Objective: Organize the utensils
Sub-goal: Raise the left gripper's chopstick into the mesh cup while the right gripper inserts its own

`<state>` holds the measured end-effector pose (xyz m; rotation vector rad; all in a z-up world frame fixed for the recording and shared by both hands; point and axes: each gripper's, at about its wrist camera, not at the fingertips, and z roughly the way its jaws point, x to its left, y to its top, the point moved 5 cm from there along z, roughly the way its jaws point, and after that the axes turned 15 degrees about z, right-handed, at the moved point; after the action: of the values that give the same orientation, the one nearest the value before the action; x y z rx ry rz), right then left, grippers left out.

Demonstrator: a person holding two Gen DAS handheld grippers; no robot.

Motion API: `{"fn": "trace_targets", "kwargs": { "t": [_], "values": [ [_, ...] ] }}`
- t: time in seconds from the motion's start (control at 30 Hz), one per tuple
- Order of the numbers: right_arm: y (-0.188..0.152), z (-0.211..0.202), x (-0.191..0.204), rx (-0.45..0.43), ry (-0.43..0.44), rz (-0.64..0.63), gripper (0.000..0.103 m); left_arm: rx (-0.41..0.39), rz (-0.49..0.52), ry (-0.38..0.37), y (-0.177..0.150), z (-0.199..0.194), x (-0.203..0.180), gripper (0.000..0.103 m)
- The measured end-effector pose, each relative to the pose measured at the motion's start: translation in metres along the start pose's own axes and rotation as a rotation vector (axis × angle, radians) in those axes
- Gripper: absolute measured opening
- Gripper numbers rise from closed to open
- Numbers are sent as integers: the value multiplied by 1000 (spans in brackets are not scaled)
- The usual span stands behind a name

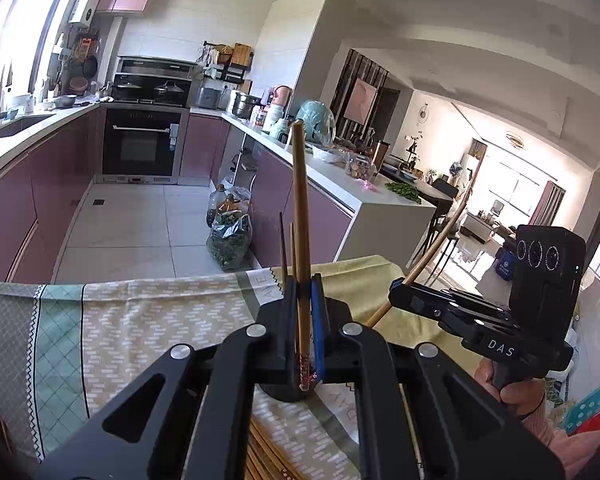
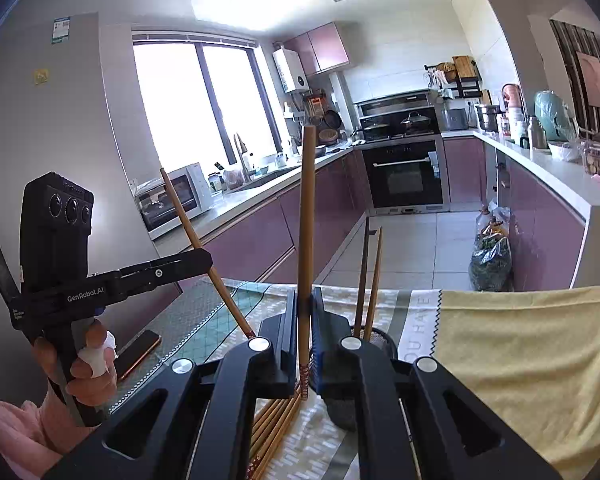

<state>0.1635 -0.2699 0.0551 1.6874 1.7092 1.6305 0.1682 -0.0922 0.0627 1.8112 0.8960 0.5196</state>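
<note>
My left gripper (image 1: 304,284) is shut on one wooden chopstick (image 1: 301,208) that stands nearly upright above the table. In the right wrist view, the left gripper (image 2: 208,258) holds that chopstick (image 2: 188,216) at a tilt. My right gripper (image 2: 305,294) is shut on a second chopstick (image 2: 307,208), also upright; in the left wrist view it appears as the right gripper (image 1: 398,286) with its slanted chopstick (image 1: 432,256). Just behind the jaws, a black mesh holder (image 2: 382,336) has two chopsticks (image 2: 368,280) standing in it. A pile of chopsticks (image 2: 276,420) lies on the cloth below.
A patterned tablecloth (image 1: 140,320) covers the table, with a yellow cloth (image 2: 520,352) on the right. A phone (image 2: 138,352) lies near the left hand (image 2: 88,372). Beyond the table's edge are the kitchen floor, purple cabinets and bags (image 1: 230,240) on the floor.
</note>
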Motion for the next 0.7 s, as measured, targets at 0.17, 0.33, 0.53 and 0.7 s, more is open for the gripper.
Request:
{"fn": "trace_targets", "kwargs": {
  "t": [0.17,0.33,0.53,0.7],
  "values": [
    [18,2,-8,-38,-28,-8,5,-17,25,12,21,11,-3,8],
    [26,12,-17,-46,-44,-5,5,27,50,31,24,32,-7,8],
    [27,21,-24,-53,-41,20,5,115,83,49,9,59,-10,8],
    [34,18,-23,-77,-30,30,5,153,91,40,-3,68,-11,8]
  ]
}}
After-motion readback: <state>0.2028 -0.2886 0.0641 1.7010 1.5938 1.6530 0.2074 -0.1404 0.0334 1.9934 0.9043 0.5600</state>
